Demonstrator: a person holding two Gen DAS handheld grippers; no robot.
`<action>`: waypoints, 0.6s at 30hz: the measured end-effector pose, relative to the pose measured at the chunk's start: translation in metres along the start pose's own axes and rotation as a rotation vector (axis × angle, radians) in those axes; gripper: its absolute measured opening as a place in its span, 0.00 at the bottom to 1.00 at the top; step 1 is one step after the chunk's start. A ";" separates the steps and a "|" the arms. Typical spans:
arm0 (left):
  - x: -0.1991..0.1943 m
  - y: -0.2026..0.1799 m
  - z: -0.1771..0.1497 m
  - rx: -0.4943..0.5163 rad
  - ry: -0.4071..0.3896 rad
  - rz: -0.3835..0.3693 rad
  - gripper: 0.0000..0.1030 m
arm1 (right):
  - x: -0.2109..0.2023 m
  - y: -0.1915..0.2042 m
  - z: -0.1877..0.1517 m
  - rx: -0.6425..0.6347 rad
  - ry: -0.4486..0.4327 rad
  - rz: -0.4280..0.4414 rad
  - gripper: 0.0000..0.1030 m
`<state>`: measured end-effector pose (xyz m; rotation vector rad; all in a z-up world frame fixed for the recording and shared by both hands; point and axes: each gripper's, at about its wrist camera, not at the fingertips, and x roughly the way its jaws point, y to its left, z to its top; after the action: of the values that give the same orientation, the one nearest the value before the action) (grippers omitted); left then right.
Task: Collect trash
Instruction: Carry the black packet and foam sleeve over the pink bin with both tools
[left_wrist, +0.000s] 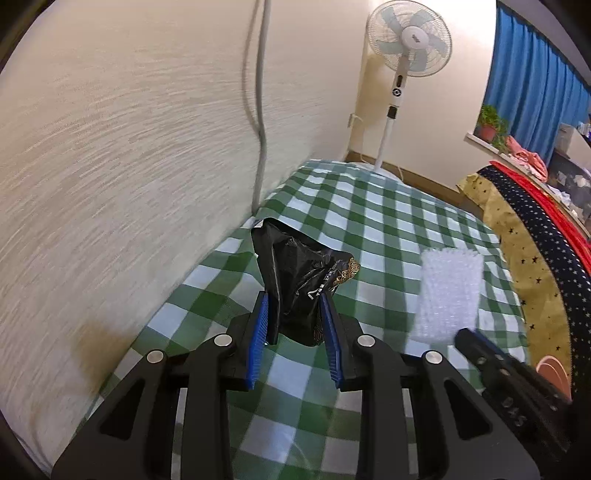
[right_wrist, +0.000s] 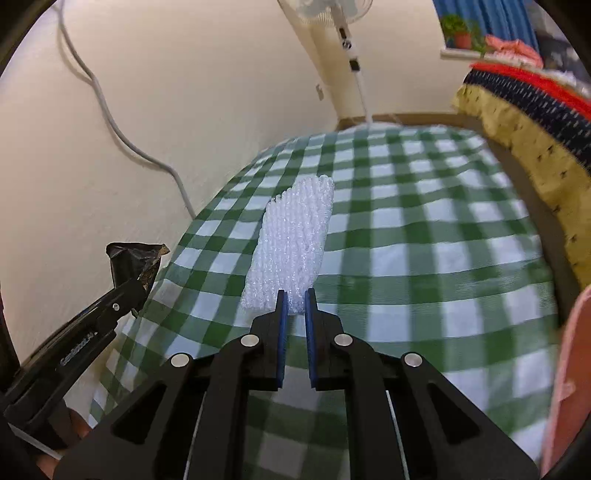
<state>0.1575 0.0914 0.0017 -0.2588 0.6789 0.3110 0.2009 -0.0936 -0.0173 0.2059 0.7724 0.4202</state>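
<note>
Tongs: my left tongs (left_wrist: 293, 314) pinch black wrapper (left_wrist: 301, 275), lifted off bed (left_wrist: 388, 229) for binning | right tongs (right_wrist: 294, 308) nipped on white foam net (right_wrist: 291, 243), likewise raised | fan (left_wrist: 408, 37) beyond.

- The right gripper (right_wrist: 294, 295) pinched the near end of a white foam net (right_wrist: 293, 240) between its blue-padded fingers (right_wrist: 282, 317).
- The net stretched away over a green-and-white checked cloth (right_wrist: 424, 229).
- At the left, the left gripper (right_wrist: 127, 288) held a crumpled black wrapper (right_wrist: 135, 260) close to the cream wall (right_wrist: 207, 81).
- A grey cable (right_wrist: 110, 122) ran down that wall.
- A white fan (right_wrist: 345, 33) stood in the far corner.
- A yellow blanket (right_wrist: 524, 147) lay at the right.
</note>
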 end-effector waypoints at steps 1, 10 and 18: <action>-0.003 -0.002 -0.001 0.003 -0.002 -0.009 0.27 | -0.009 -0.002 0.000 -0.003 -0.012 -0.016 0.09; -0.038 -0.018 -0.014 0.035 -0.029 -0.083 0.27 | -0.083 -0.014 -0.006 -0.064 -0.112 -0.145 0.09; -0.063 -0.041 -0.025 0.072 -0.044 -0.152 0.27 | -0.151 -0.041 -0.014 -0.075 -0.178 -0.238 0.09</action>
<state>0.1113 0.0330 0.0295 -0.2331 0.6218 0.1463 0.1060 -0.1962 0.0552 0.0779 0.5966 0.2017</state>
